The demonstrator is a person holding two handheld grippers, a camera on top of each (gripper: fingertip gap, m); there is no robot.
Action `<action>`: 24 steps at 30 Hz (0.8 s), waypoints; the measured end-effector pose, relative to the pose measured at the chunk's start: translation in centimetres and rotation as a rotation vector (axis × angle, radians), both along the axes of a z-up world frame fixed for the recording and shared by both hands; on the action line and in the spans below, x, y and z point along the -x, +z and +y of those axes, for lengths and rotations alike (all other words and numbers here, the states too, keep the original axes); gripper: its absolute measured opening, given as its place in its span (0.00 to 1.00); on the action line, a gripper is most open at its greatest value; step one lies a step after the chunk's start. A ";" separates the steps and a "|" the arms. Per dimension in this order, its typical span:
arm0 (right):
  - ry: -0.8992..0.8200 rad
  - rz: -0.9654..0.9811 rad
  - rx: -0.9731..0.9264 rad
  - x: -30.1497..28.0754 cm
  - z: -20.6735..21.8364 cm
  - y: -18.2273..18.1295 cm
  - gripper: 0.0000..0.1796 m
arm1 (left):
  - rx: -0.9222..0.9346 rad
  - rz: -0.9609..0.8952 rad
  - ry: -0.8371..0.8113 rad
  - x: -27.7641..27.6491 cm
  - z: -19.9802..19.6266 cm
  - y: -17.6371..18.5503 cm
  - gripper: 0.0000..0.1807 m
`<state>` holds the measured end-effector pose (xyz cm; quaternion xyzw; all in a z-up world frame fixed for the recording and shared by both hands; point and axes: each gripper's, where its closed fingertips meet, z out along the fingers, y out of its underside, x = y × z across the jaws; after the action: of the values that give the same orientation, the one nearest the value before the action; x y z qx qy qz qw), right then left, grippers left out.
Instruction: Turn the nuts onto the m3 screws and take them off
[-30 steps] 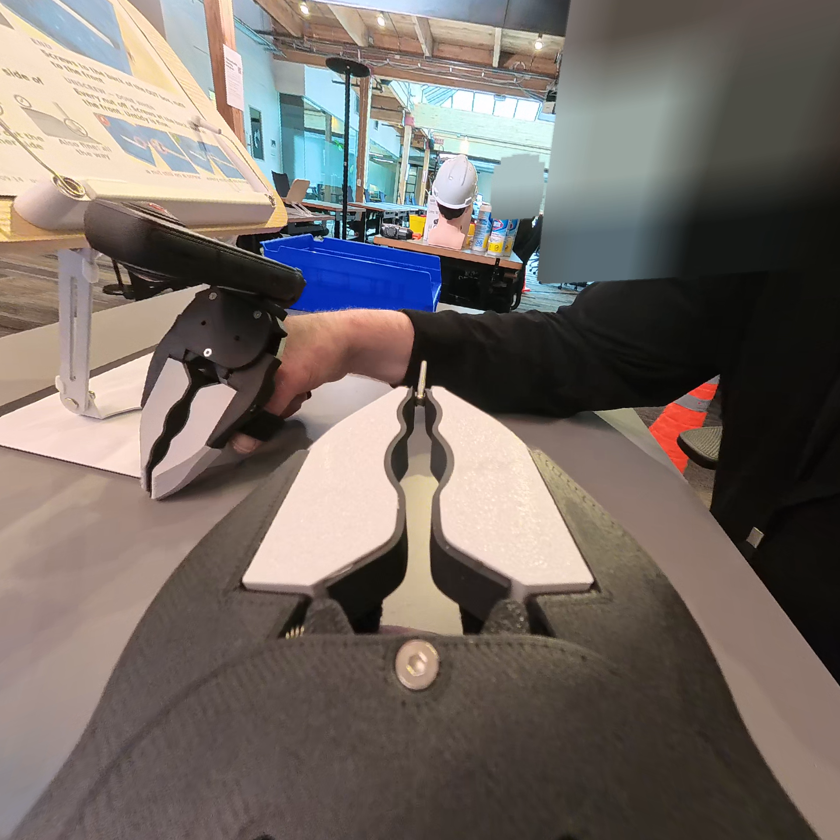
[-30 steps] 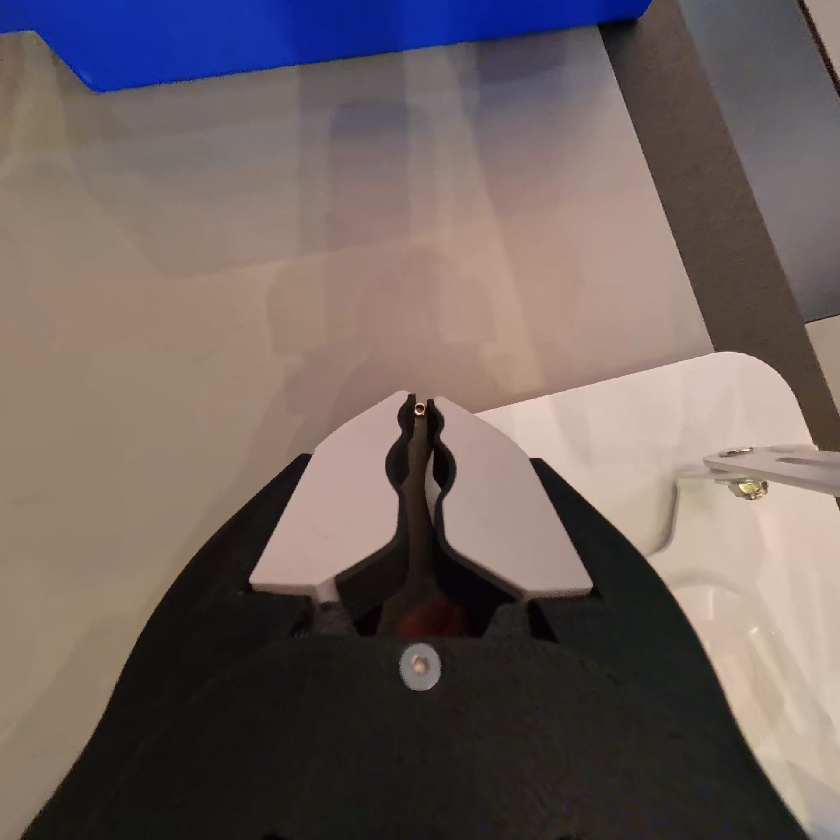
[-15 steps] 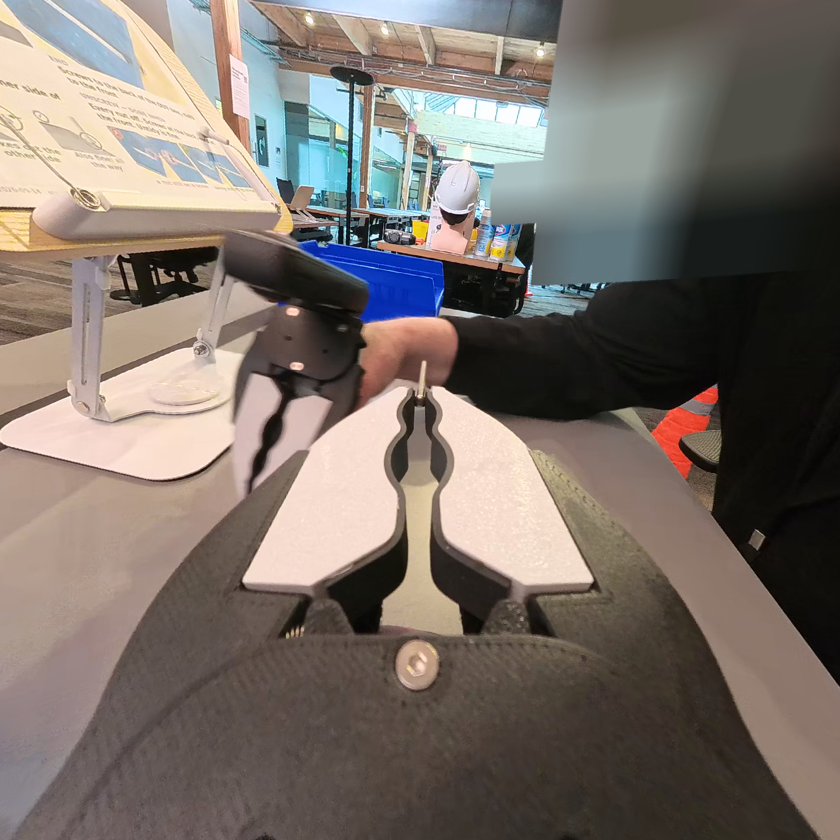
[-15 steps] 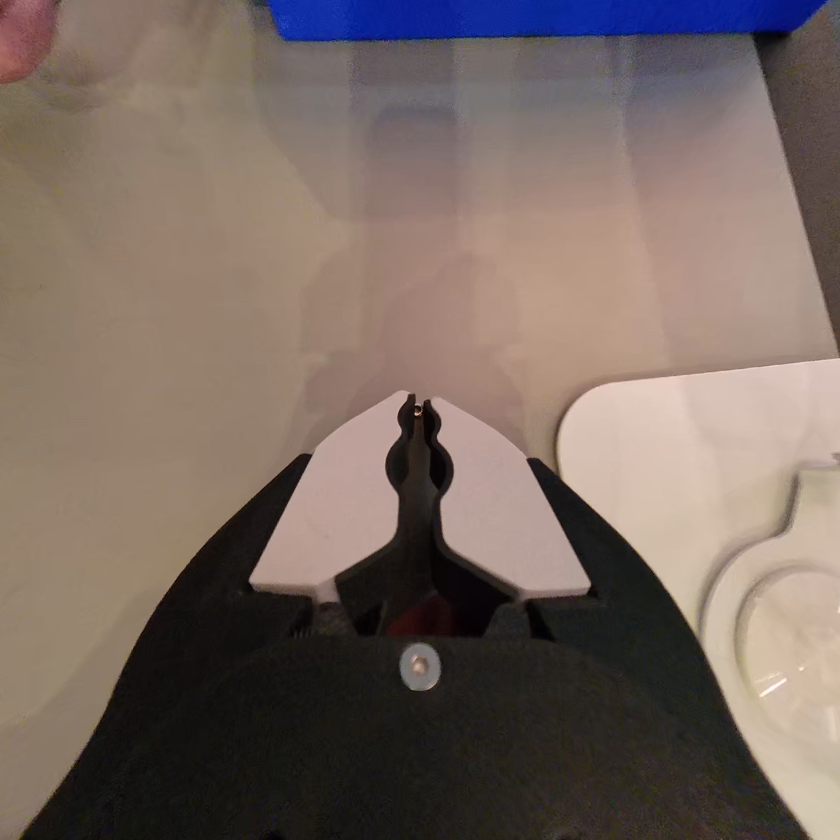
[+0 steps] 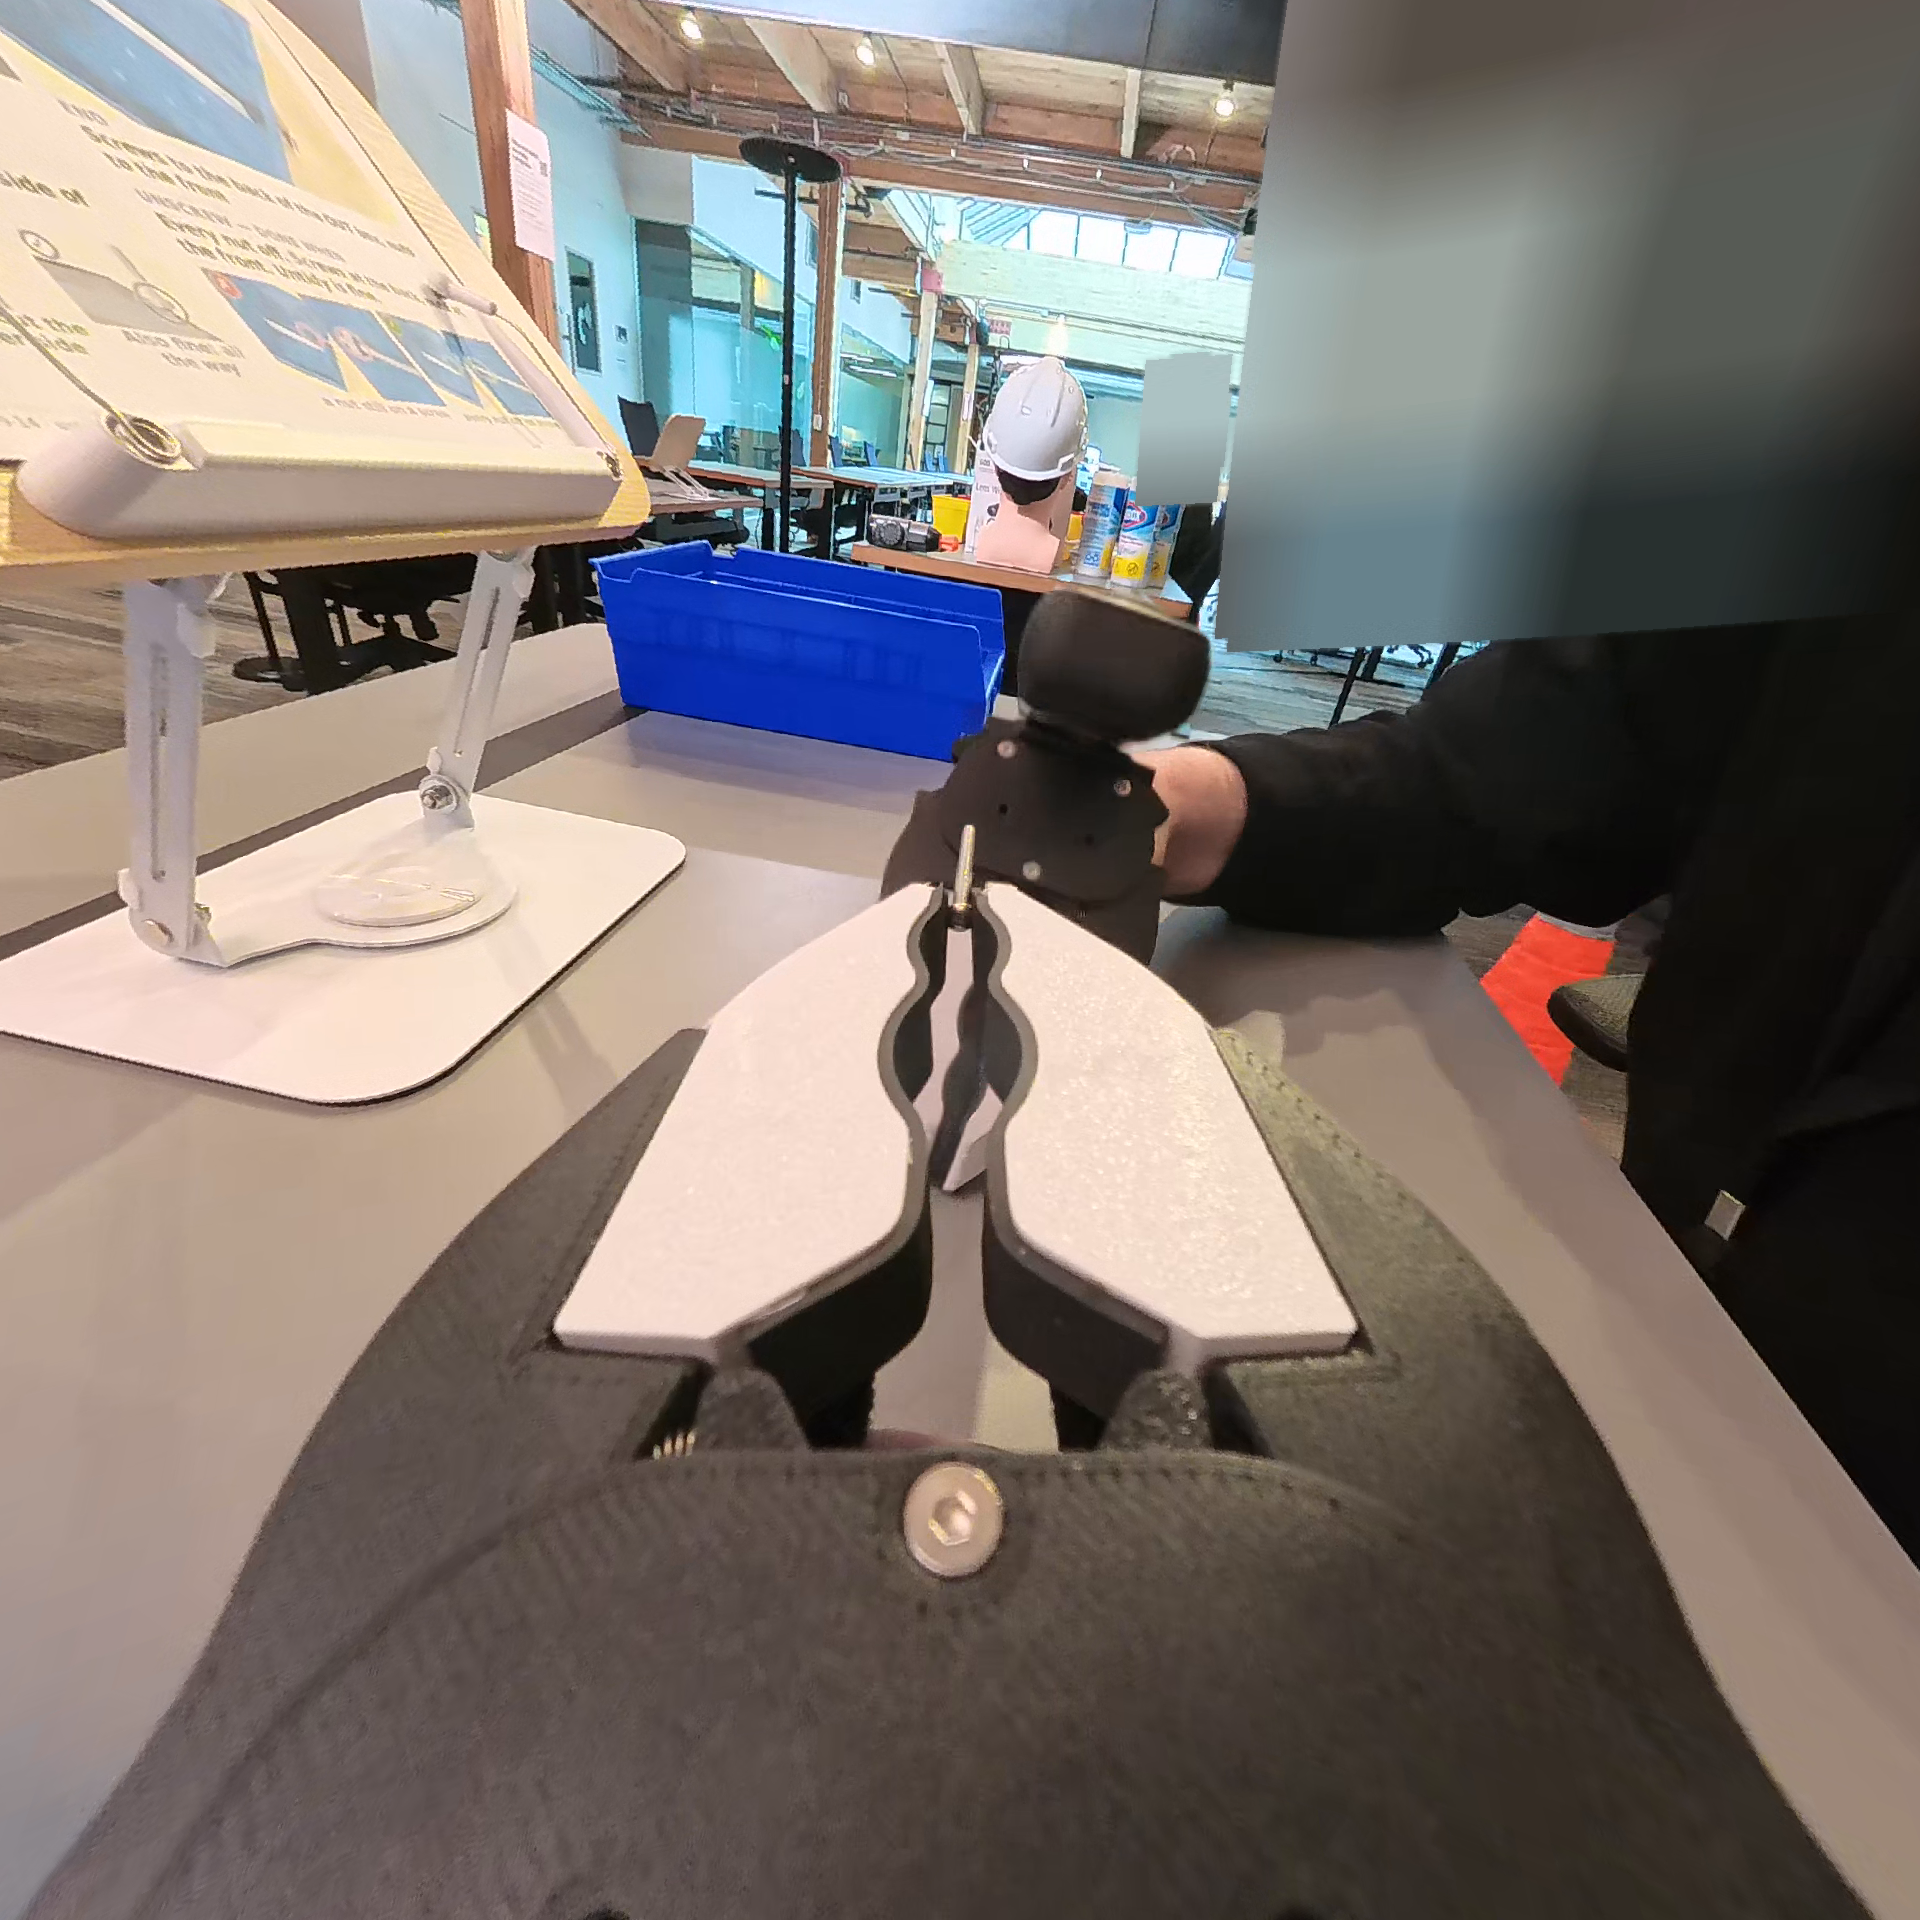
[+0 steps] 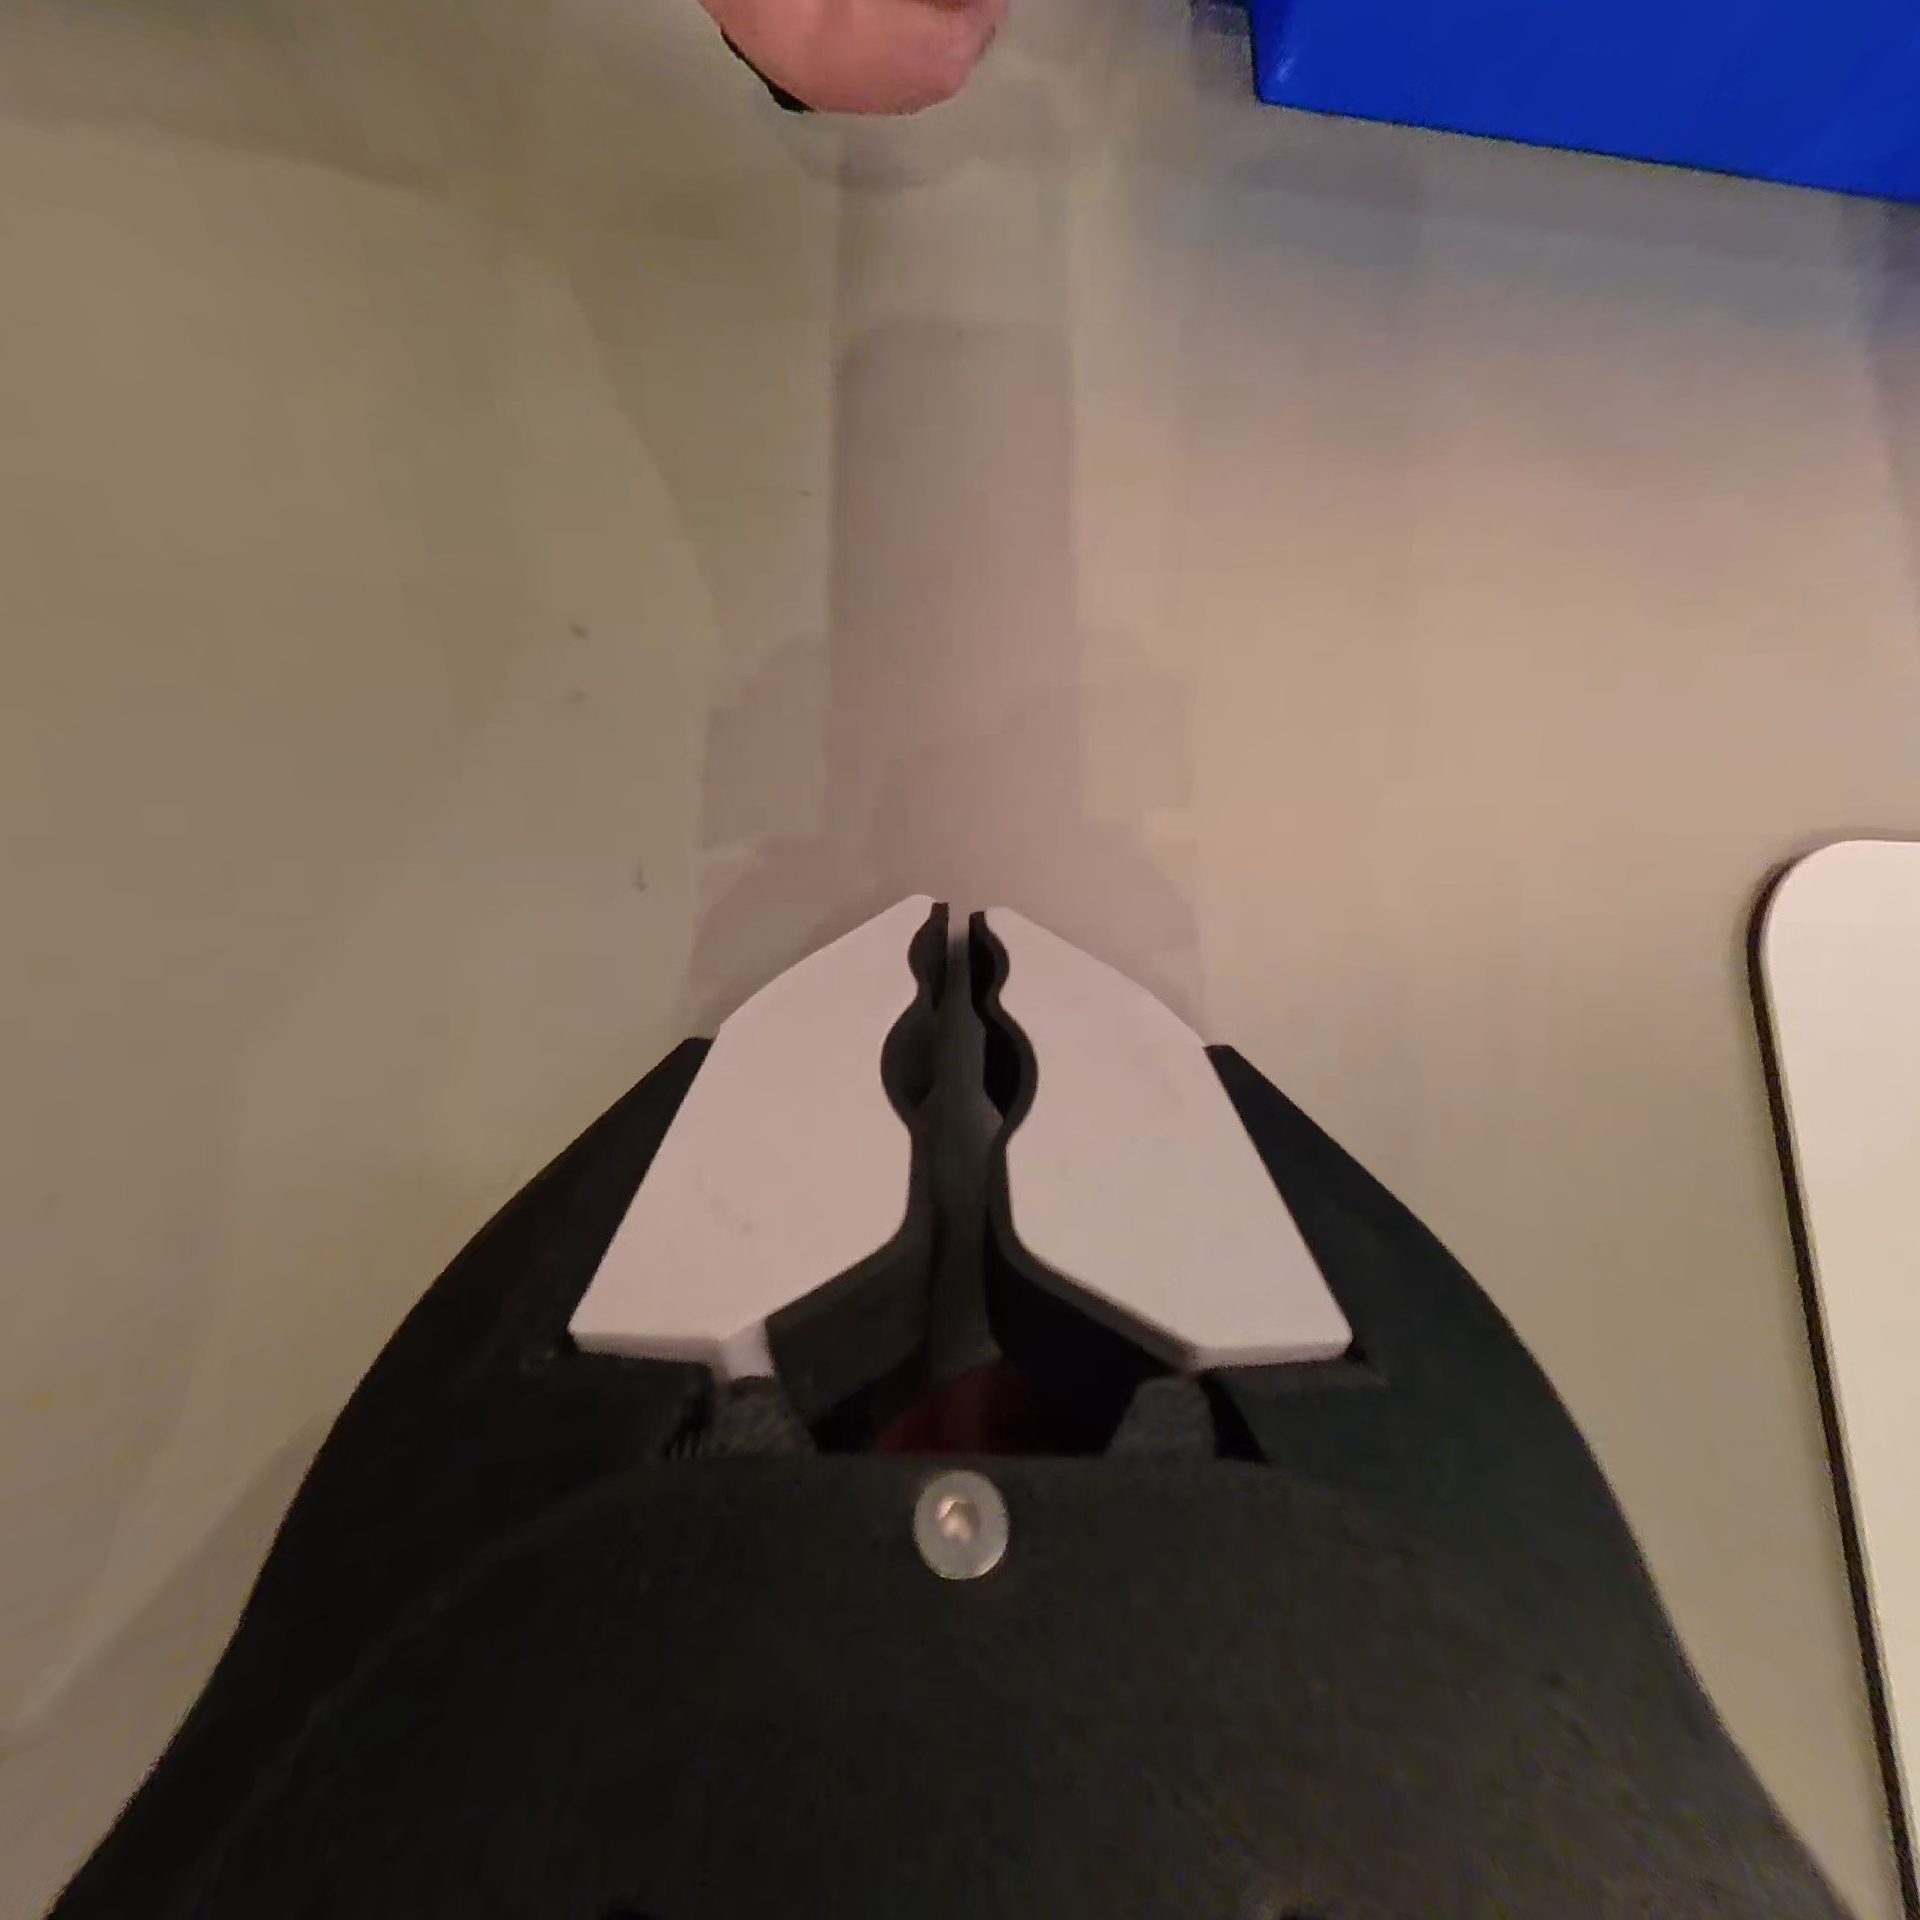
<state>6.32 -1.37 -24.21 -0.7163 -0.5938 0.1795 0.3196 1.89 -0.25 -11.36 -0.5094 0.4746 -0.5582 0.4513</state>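
Observation:
My left gripper (image 5: 961, 916) is shut on a small metal screw (image 5: 966, 864), which stands upright out of the fingertips above the grey table (image 5: 312, 1299). My right gripper (image 6: 958, 920) points down at the table with its jaws closed to a thin slit, and no nut shows between the tips. In the left wrist view the right gripper (image 5: 961, 1148) hangs just behind my left fingertips, held by a hand in a black sleeve (image 5: 1455, 810), and only one white finger shows through the gap.
A white document stand (image 5: 343, 987) holding an instruction sheet stands at the left, and its base corner shows in the right wrist view (image 6: 1849, 1351). A blue bin (image 5: 800, 655) sits at the table's far side and shows in the right wrist view (image 6: 1590, 83). A fingertip (image 6: 862, 52) shows at the top. The tips of one gripper are about 15 centimeters away from the tips of the other.
The right gripper has swung from beside the stand to right behind my left fingertips. The nut seen at its tips earlier no longer shows. The left gripper keeps the screw.

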 end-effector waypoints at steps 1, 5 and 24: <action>-0.002 0.013 0.005 -0.1 0.0 0.3 0.03 | -0.003 0.002 0.000 0.0 0.0 0.0 0.02; -0.028 0.053 0.003 -1.5 0.3 1.7 0.07 | -0.008 -0.005 0.002 0.2 0.0 0.3 0.02; -0.061 0.065 0.026 -10.0 -12.2 1.1 0.09 | -0.044 0.078 0.003 -1.5 -2.6 -1.4 0.02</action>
<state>16.34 -13.52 -23.14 -0.7321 -0.5586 0.2004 0.3345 3.34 -2.82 -12.78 -0.5212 0.5034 -0.5267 0.4444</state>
